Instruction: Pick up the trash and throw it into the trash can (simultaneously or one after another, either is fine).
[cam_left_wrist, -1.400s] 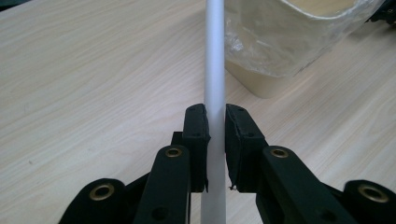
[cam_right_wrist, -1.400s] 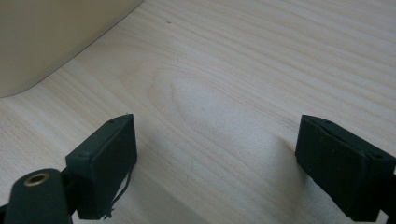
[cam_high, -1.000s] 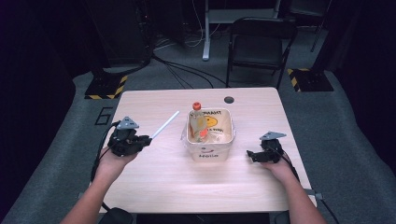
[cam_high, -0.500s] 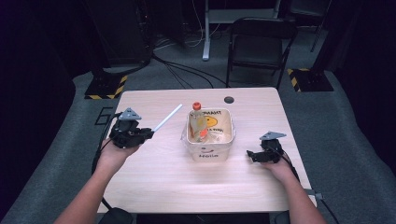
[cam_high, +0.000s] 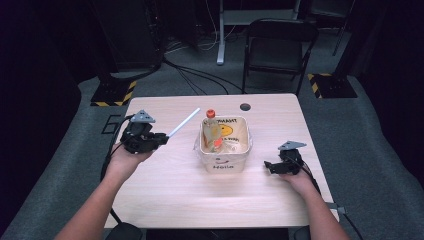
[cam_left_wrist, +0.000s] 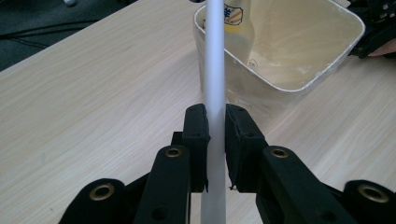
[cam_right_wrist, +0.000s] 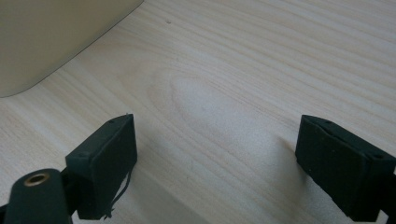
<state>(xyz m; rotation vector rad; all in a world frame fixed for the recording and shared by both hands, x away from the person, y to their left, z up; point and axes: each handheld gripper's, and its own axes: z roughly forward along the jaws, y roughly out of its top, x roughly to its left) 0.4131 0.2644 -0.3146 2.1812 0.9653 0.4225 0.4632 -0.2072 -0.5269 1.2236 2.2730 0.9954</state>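
Observation:
A long white tube (cam_high: 183, 123) (cam_left_wrist: 215, 79) is clamped between the pads of my left gripper (cam_high: 161, 138) (cam_left_wrist: 215, 140), which is held above the left half of the table. The tube points up and right toward a white square tub (cam_high: 224, 145) (cam_left_wrist: 299, 86) at the table's middle. Inside the tub lies a pouch with a yellow smiling face (cam_high: 223, 131) and a red cap (cam_high: 211, 113). My right gripper (cam_high: 268, 167) (cam_right_wrist: 215, 163) rests low on the wood to the right of the tub, jaws wide apart with nothing between them.
The light wooden table (cam_high: 165, 195) has a round cable hole (cam_high: 245, 106) near its far edge. Behind the table stand a black folding chair (cam_high: 280, 50) and stand bases with yellow-black tape (cam_high: 112, 92). Cables lie on the grey floor.
My left gripper has risen and shifted slightly toward the far side with the white tube in it. The right gripper has stayed where it was.

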